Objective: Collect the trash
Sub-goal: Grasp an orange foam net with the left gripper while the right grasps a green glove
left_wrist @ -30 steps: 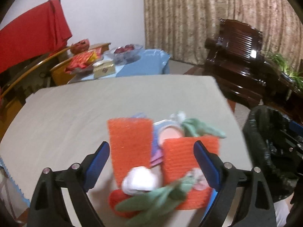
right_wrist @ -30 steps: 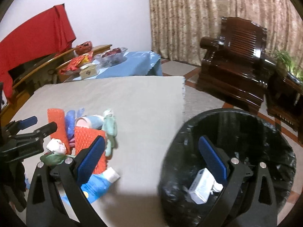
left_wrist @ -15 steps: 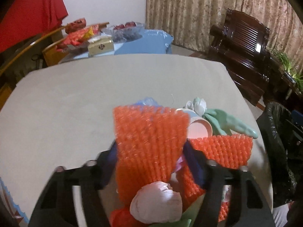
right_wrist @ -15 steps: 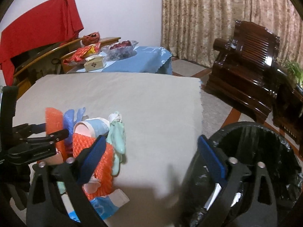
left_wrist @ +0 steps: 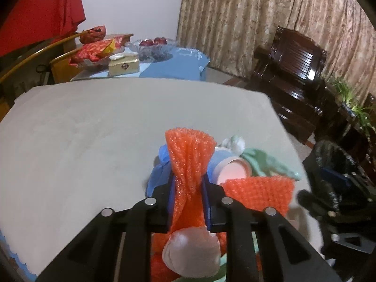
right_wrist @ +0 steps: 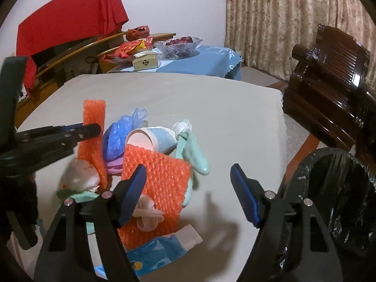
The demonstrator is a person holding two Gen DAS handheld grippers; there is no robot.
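A trash pile lies on the beige table (left_wrist: 82, 129). My left gripper (left_wrist: 188, 185) is closing its jaws, and the pads pinch an orange bubble wrap strip (left_wrist: 190, 150) into a crumpled waist. In the right wrist view the same left gripper (right_wrist: 89, 129) grips that strip (right_wrist: 94, 110). My right gripper (right_wrist: 188, 168) hovers open with closing jaws over a second orange bubble wrap sheet (right_wrist: 159, 176) and a green glove (right_wrist: 195, 152); its pads touch nothing. A paper cup (right_wrist: 152, 138), a blue plastic bag (right_wrist: 117, 134), a white wad (left_wrist: 192, 251) and a blue tube (right_wrist: 159, 249) lie around.
A bin with a black liner (right_wrist: 333, 188) stands on the floor off the table's right edge. A dark wooden armchair (right_wrist: 329, 75) is behind it. A blue-clothed side table (right_wrist: 202, 58) with a fruit bowl and a box stands beyond the far edge.
My left jaws have gone from wide open to pinched on the orange strip, which crumpled and lifted. My right gripper has swung left from over the bin to over the pile, its jaws narrowing.
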